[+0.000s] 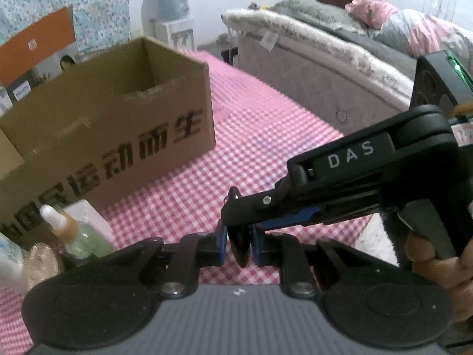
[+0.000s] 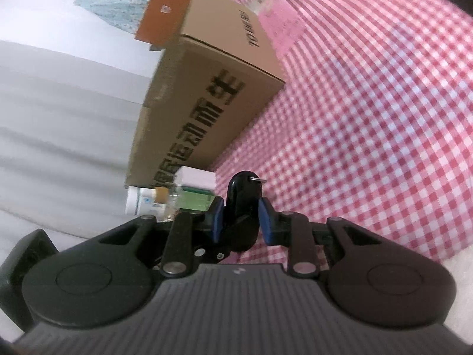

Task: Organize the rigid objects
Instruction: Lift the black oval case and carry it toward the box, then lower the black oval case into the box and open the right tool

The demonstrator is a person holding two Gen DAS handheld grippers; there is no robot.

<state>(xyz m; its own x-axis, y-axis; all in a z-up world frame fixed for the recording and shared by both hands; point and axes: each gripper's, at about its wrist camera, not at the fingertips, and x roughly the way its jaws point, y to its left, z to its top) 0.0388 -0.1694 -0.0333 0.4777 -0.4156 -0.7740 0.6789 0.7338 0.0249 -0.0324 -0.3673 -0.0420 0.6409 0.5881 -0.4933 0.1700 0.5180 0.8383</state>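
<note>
Gripping the same small black key fob (image 1: pixel 240 242) from two sides, both tools are meeting low over the pink checked counter (image 1: pixel 275 136). The left tool (image 1: pixel 240 247) is showing its blue-padded fingers (image 1: pixel 219 244) nearly closed, pressing flat on either face of the thin dark fob, which is standing on edge between them. The right tool (image 1: pixel 236 216) is reaching in from the right side, its black nose lying across the top of the fob, a bare hand (image 1: pixel 437 263) wrapping its handle at the edge of that view.

From the right wrist, the right tool (image 2: pixel 240 217) is pinching the fob (image 2: pixel 244 189) between blue pads (image 2: pixel 218 219), drawn in close, with a small metal ring (image 2: pixel 258 179) sticking out near the fob's top. Part of the left tool is sitting just under it, so how much of the pinch is on the fob alone is hard to tell.

An open cardboard box (image 1: pixel 118 124) with bold black lettering is standing on the counter beyond the tools, to the left. Near its front corner a cluster of small things is sitting: a greenish bottle (image 1: pixel 79 236) with a white nozzle, a white carton (image 1: pixel 88 213), a gold round lid (image 1: pixel 41 261). A bed (image 1: pixel 325 59) with grey and pink bedding is running along the far right.
</note>
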